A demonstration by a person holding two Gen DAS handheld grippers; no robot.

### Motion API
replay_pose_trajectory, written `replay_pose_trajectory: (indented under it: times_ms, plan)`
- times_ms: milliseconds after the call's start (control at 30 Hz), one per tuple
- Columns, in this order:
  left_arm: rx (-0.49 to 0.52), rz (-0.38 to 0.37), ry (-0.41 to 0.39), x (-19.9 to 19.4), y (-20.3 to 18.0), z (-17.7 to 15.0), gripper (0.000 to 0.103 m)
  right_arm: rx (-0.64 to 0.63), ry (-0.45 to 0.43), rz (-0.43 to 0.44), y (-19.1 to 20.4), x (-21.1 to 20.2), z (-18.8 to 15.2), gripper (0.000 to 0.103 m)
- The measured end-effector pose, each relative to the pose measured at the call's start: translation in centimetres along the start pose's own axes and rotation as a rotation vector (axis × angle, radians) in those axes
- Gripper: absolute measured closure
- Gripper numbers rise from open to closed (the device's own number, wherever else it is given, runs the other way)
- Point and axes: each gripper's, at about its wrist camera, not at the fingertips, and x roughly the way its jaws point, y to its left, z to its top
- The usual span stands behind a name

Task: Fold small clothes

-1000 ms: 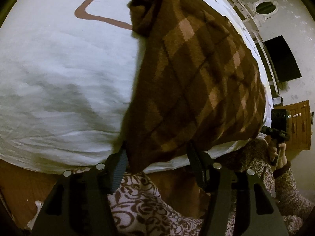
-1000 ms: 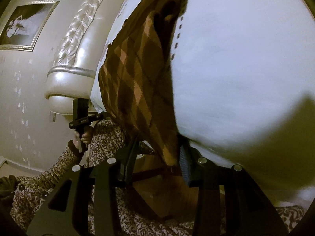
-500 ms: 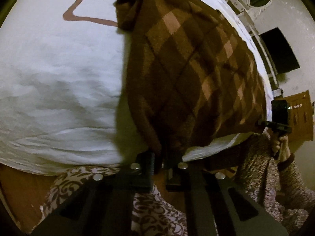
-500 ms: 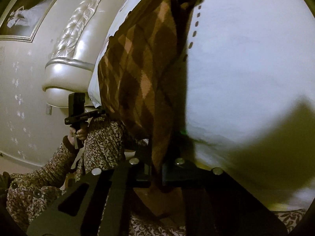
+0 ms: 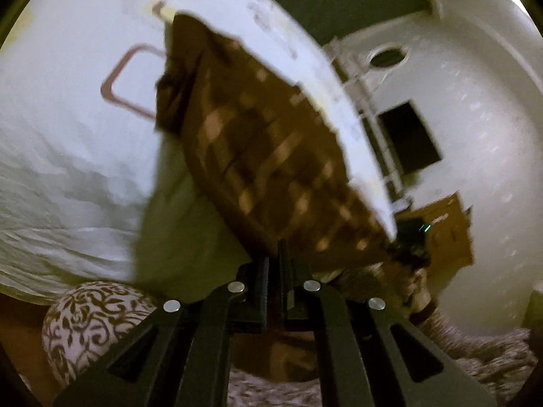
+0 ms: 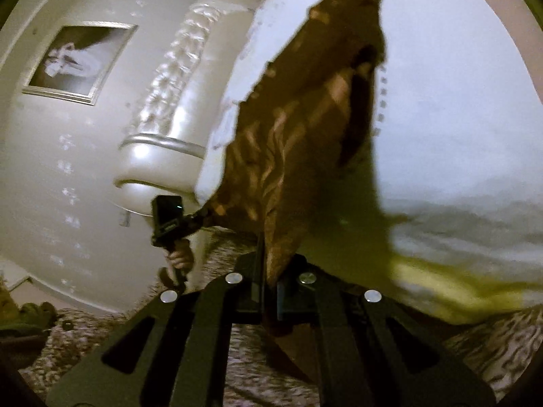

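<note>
A brown checked knit garment lies partly on the white bed sheet, its near edge lifted off the sheet. My left gripper is shut on one near corner of that edge. In the right wrist view the same garment hangs up from the sheet, and my right gripper is shut on the other near corner. Each view shows the other gripper at the far end of the lifted edge: the right one and the left one. Both views are blurred by motion.
A padded cream headboard and a framed picture are left of the bed. A wooden cabinet and a dark screen stand by the wall on the right. The person's patterned clothing fills the bottom of both views.
Both grippers went from open around the garment's near edge to shut on it, then rose, lifting that edge off the sheet. A shadow now lies under the raised cloth.
</note>
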Motion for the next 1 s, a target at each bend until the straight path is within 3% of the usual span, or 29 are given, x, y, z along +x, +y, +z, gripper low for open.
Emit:
replay_pose_trajectory:
  times_ms: [233,433,733,1000]
  plan:
    - [-0.019,-0.145,-0.197,-4.7,-3.0,1.7,0.099,-0.039,-0.067,0.111,3.9,-1.9,0.8,0.100]
    - [-0.042,-0.215,-0.323,-7.5,-5.8,3.9,0.099,-0.065,-0.123,0.187,6.2,-3.2,1.9,0.100]
    - [-0.146,-0.179,-0.423,-7.4,-5.5,11.0,0.099,-0.015,-0.290,0.256,6.0,-4.0,9.2,0.100]
    - [-0.307,-0.040,-0.407,-1.2,0.4,18.5,0.099,0.173,-0.367,0.259,-0.3,-0.6,17.1,0.099]
